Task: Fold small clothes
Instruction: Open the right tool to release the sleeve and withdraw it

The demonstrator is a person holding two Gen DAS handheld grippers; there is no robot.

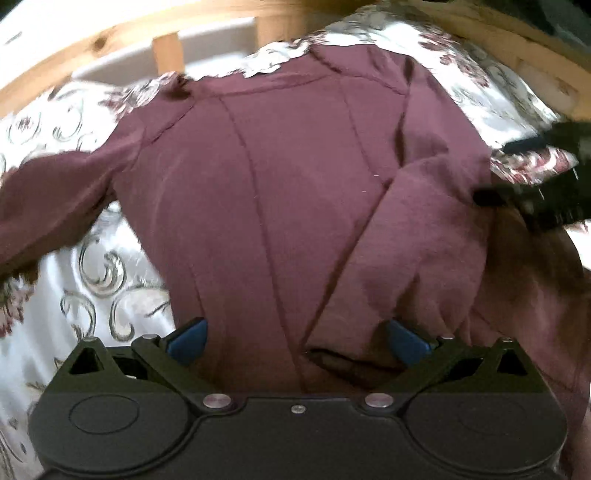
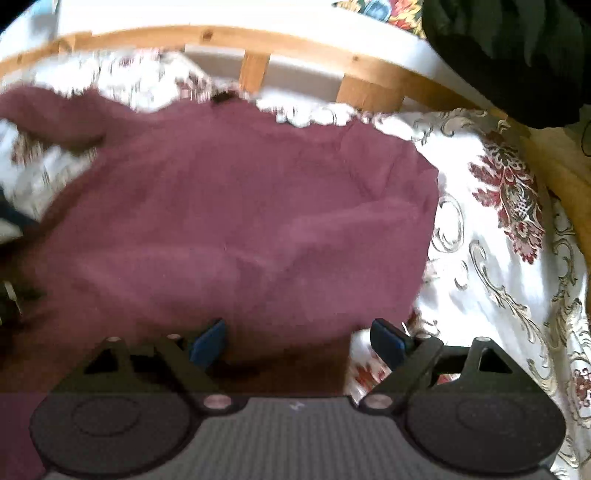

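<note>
Both claws are seen with their blue pads spread wide and nothing pinched between them. Left claw (image 1: 297,338) hovers over the lower part of a maroon top (image 1: 266,192), which is spread on a white bedspread with a flower pattern (image 1: 103,280), in front of a wooden bed rail (image 1: 122,33). Right claw (image 2: 297,341) is held over the near right edge of the same top (image 2: 236,221), one pad above the cloth and the other above the bedspread (image 2: 495,258).

One sleeve (image 1: 399,251) is already laid slantwise across the body of the top, its cuff close to the left claw. The other sleeve (image 1: 48,206) lies stretched out to the side, onto the bedspread. A dark bundle of cloth (image 2: 509,55) is seen beyond the rail; what it is cannot be told.

The top is judged to be soft, light and limp, so it will sag and crease wherever it is lifted and will not hold a shape by itself. A grip is best taken at a seam, cuff or hem, where the cloth is doubled and less likely to slip from the pads. For the outstretched sleeve, the cuff end would be the place to pinch, while the body is pinned or left flat. Dragging over the smooth-looking bedspread could pull the whole top askew.
</note>
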